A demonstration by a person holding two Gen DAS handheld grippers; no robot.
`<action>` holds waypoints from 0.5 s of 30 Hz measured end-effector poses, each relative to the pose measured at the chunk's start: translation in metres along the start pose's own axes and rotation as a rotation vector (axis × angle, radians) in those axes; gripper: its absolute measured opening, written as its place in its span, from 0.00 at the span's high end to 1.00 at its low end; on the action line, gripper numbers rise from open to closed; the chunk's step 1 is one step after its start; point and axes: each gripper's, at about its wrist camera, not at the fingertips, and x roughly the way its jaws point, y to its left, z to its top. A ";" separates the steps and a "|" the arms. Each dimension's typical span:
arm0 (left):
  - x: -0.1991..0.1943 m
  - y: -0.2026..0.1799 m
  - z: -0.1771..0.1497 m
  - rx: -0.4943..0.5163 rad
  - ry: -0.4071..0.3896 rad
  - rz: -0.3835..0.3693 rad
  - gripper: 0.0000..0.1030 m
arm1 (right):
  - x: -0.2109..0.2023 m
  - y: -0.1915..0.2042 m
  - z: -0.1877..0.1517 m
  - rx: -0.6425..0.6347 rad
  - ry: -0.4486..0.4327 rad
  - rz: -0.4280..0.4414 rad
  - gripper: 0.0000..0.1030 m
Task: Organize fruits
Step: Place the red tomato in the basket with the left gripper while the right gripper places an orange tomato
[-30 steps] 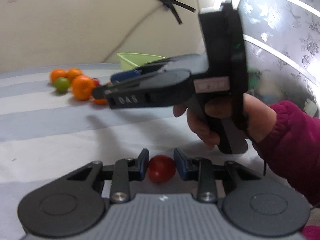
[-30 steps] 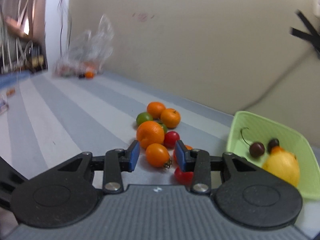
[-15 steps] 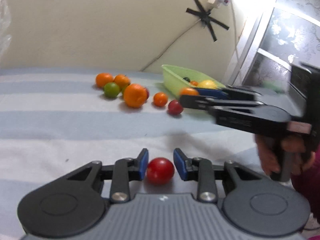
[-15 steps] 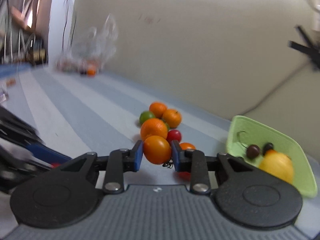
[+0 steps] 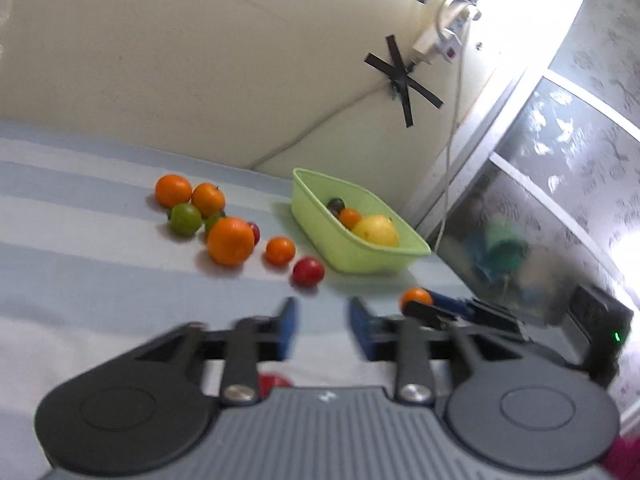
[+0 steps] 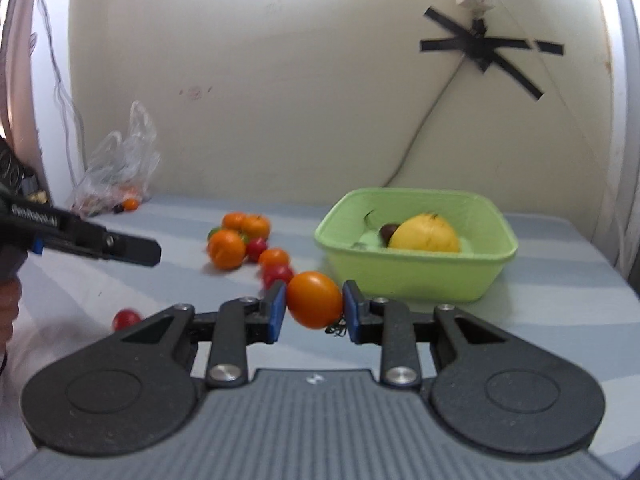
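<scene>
Carried off the fruit pile since a second ago, the orange tomato (image 6: 315, 299) is now sitting clamped in the right gripper (image 6: 314, 309), nearing the green basket (image 6: 416, 276). Left gripper (image 5: 322, 326) jaws have just been opening, empty, leaving a red tomato (image 6: 126, 319) lying alone. Lemon (image 6: 425, 234) and a few small fruits are binned; most of the pile (image 5: 208, 220) is waiting.

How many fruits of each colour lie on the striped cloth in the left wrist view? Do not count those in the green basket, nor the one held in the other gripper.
Orange fruits: 4
Green fruits: 2
Red fruits: 3
Total: 9
</scene>
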 end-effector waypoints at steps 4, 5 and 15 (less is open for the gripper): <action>-0.009 -0.011 -0.016 0.107 0.020 0.110 0.36 | 0.000 0.008 -0.004 0.010 -0.003 0.044 0.68; -0.006 -0.011 -0.020 0.119 0.040 0.122 0.37 | 0.000 0.009 -0.004 0.011 -0.005 0.053 0.68; 0.031 -0.011 -0.014 0.171 0.121 0.132 0.71 | -0.009 -0.001 0.000 0.027 -0.039 0.025 0.68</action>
